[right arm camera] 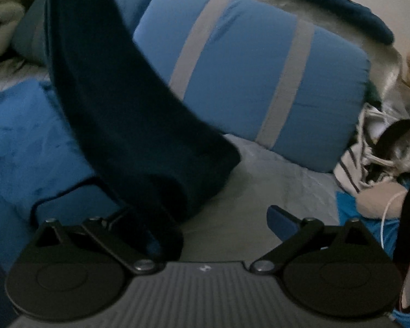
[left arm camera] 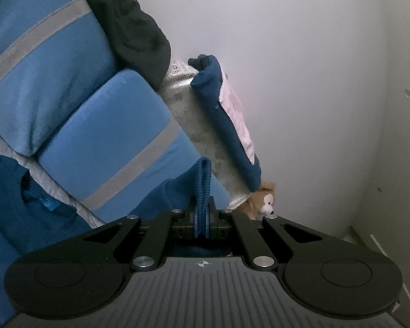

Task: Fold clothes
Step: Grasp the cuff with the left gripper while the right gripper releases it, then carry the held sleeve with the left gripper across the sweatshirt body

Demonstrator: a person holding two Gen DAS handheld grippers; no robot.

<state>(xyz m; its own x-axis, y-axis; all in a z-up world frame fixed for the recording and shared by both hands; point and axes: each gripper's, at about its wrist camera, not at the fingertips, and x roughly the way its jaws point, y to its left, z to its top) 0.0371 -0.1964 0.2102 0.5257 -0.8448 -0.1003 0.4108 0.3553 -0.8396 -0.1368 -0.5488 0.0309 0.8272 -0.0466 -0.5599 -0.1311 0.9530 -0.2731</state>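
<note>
In the left wrist view my left gripper point(left arm camera: 202, 220) is shut on the ribbed blue edge point(left arm camera: 203, 183) of a blue garment, which stands up from between the pads. More of the garment, with a small label point(left arm camera: 48, 205), lies at the lower left. In the right wrist view a dark blue garment point(right arm camera: 128, 125) hangs from the upper left down onto the grey sheet point(right arm camera: 265, 180). My right gripper point(right arm camera: 199, 218) stands wide open. Its right fingertip point(right arm camera: 280, 220) is bare, and the hanging cloth hides its left finger without being pinched.
A blue pillow with grey stripes point(right arm camera: 246, 68) lies right behind the garment. A blue blanket point(right arm camera: 19, 142) is at the left, and a striped cloth point(right arm camera: 352, 164) and white cable point(right arm camera: 388, 210) at the right. A plush bear point(left arm camera: 262, 199) sits by the white wall point(left arm camera: 300, 54).
</note>
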